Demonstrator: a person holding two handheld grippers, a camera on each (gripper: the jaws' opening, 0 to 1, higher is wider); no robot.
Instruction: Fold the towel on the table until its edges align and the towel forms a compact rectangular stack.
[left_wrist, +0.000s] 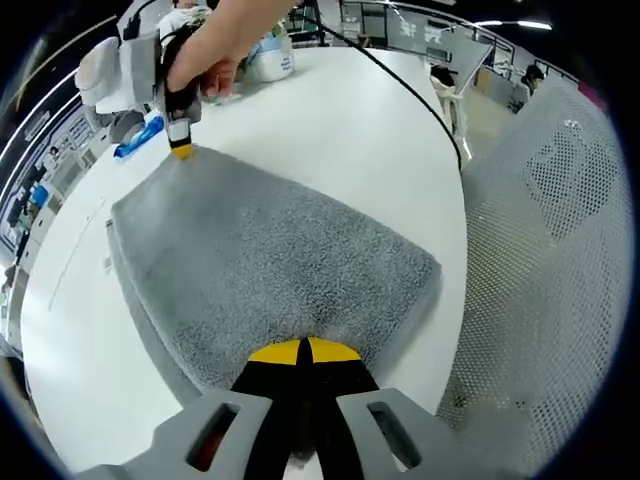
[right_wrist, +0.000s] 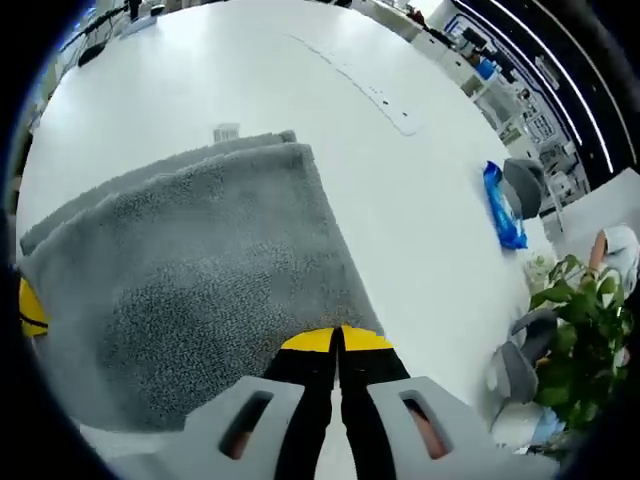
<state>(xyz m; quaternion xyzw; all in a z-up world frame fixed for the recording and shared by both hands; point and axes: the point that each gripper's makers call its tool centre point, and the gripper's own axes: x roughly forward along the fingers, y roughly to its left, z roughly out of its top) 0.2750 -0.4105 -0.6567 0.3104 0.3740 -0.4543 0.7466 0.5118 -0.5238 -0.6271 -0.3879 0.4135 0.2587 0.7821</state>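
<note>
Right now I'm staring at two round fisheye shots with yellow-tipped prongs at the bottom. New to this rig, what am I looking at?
There is no robot here. A person holds a two-jaw gripper in each hand, and a fisheye camera rides on each one, looking forward along its jaws.

The left gripper view shows the left gripper, jaws together on the near edge of a folded grey towel lying on a white table. Across the towel, the person's hand holds the other gripper, whose yellow tip sits at the far corner.

The right gripper view shows the right gripper, jaws also shut on the towel's edge. The towel lies in at least two layers, with a small label at one corner. Beside it on the table are a blue packet and a leafy green plant.
</note>
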